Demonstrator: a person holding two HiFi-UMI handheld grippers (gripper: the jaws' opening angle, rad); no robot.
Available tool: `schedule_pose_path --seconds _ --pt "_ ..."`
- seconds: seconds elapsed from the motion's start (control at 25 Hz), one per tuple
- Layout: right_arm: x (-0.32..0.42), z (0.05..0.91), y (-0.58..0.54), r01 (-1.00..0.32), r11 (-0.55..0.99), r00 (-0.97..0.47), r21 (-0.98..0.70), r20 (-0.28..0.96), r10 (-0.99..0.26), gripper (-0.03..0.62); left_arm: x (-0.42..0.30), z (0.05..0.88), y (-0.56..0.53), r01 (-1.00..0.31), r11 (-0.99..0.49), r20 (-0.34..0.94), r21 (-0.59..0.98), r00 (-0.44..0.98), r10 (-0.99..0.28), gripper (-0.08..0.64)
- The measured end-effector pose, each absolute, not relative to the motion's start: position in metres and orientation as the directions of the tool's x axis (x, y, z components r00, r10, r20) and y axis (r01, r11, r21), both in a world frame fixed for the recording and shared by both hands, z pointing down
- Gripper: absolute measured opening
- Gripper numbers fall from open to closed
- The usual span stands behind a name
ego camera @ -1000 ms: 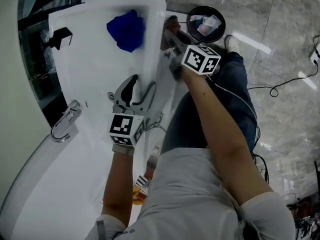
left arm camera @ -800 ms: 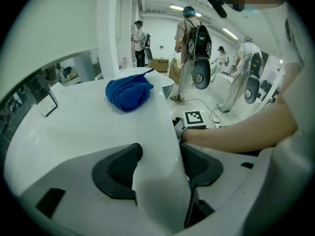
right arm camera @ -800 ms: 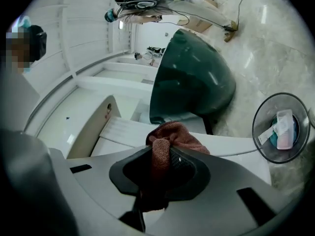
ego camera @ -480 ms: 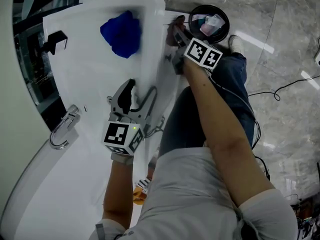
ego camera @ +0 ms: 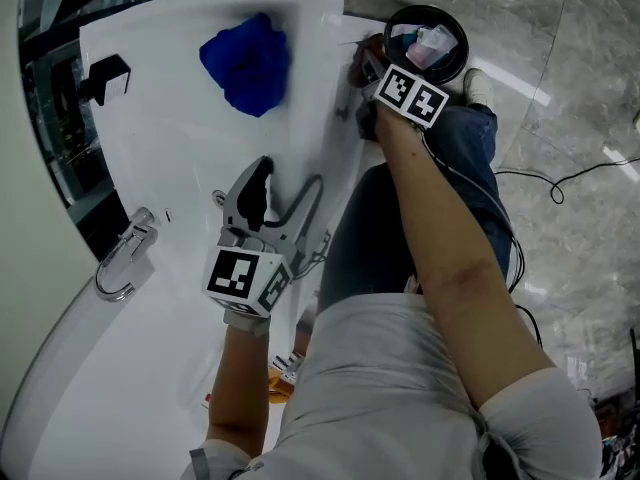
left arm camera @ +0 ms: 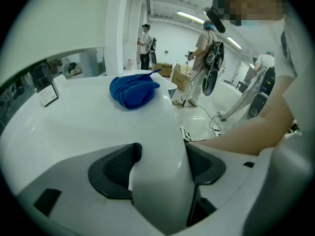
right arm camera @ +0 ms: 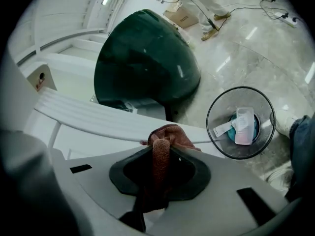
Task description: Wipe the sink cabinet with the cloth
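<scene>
Rust-brown cloth [right arm camera: 170,132] was pinched in the closed right gripper [right arm camera: 160,151], at the sink cabinet [ego camera: 180,158] front near its far corner. Left gripper [left arm camera: 162,161] jaws had just been opening, astride the top's front edge. Blue cloth [ego camera: 245,63] lay bunched near the top's far edge.

a glossy grey marble floor [ego camera: 570,98] fills the right of the head view, streaked with pale reflected light. a round wire waste bin [ego camera: 425,9] holding litter stands at top centre, and black cables [ego camera: 520,173] trail at right. in the left gripper view, ceiling strip lights [left arm camera: 189,17] run across the top centre of a white hall.
</scene>
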State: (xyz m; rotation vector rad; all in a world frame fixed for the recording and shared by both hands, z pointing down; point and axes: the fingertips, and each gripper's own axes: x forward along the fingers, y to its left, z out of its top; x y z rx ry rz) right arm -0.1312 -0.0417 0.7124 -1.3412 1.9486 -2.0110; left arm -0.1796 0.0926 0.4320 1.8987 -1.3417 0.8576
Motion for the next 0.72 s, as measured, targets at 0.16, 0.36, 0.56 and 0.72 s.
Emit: schedule_pose_path --seconds 0.16,0.36,0.56,0.72 --pt "-0.134 0.719 -0.031 -0.498 -0.248 -0.635 -0.831 0.545 -0.548 0.074 -0.180 0.437 0.091 -0.954 -0.253 0.817 0.160 0.272 -0.509 0.319" --pt "-0.142 0.713 -0.020 -0.444 -0.248 -0.691 -0.861 0.505 -0.517 0.074 -0.181 0.439 0.090 -0.956 -0.247 0.822 0.159 0.267 -0.502 0.321" --pt "-0.152 0.685 -0.011 -0.360 -0.189 -0.760 -0.914 0.405 -0.509 0.074 -0.181 0.439 0.091 -0.957 -0.241 0.823 0.160 0.265 -0.503 0.321" --pt "-0.155 0.654 -0.011 -0.286 -0.129 -0.798 -0.949 0.311 -0.516 0.074 -0.182 0.439 0.091 -0.957 -0.240 0.823 0.159 0.264 -0.503 0.322"
